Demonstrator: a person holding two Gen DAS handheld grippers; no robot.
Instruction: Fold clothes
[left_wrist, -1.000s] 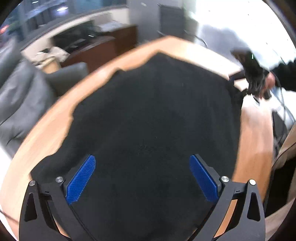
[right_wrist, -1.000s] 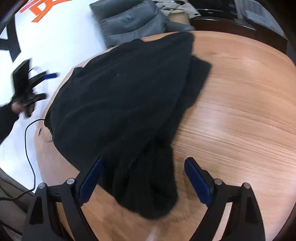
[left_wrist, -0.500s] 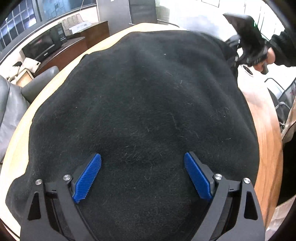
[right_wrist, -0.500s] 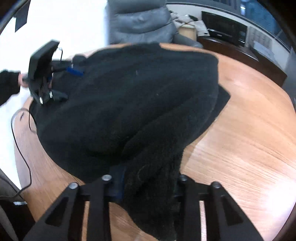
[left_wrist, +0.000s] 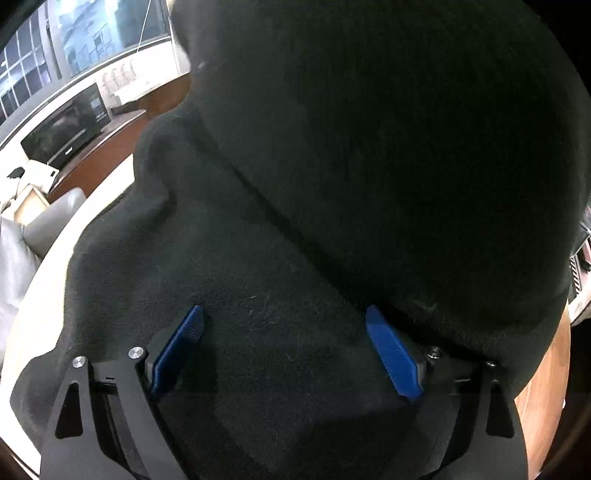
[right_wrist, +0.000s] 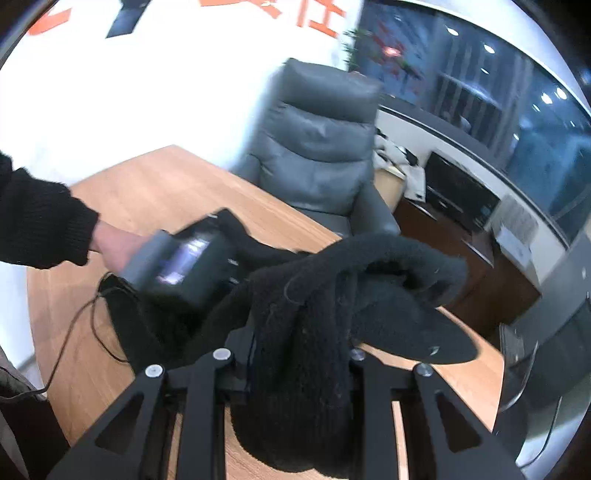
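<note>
A black fleece garment (left_wrist: 295, 229) fills the left wrist view. A lifted fold of it (left_wrist: 406, 147) hangs over the flat part and drapes onto my right finger. My left gripper (left_wrist: 284, 347) is open, its blue pads (left_wrist: 391, 354) resting low over the cloth. In the right wrist view my right gripper (right_wrist: 299, 354) is shut on a thick bunch of the garment (right_wrist: 306, 332) and holds it up above the wooden table (right_wrist: 166, 195). The left gripper's body (right_wrist: 184, 262), held by a hand, shows behind the cloth.
A grey leather armchair (right_wrist: 321, 147) stands beyond the table's far edge. A thin black cable (right_wrist: 74, 325) trails over the table's left side. A dark sideboard with a microwave (left_wrist: 66, 133) stands further back. The table's edge shows at lower right (left_wrist: 539, 398).
My right gripper has lifted the grasped bunch of garment off the table and carried it over toward the left gripper. A fold now hangs above my left gripper, which moved lower and closer to the cloth.
</note>
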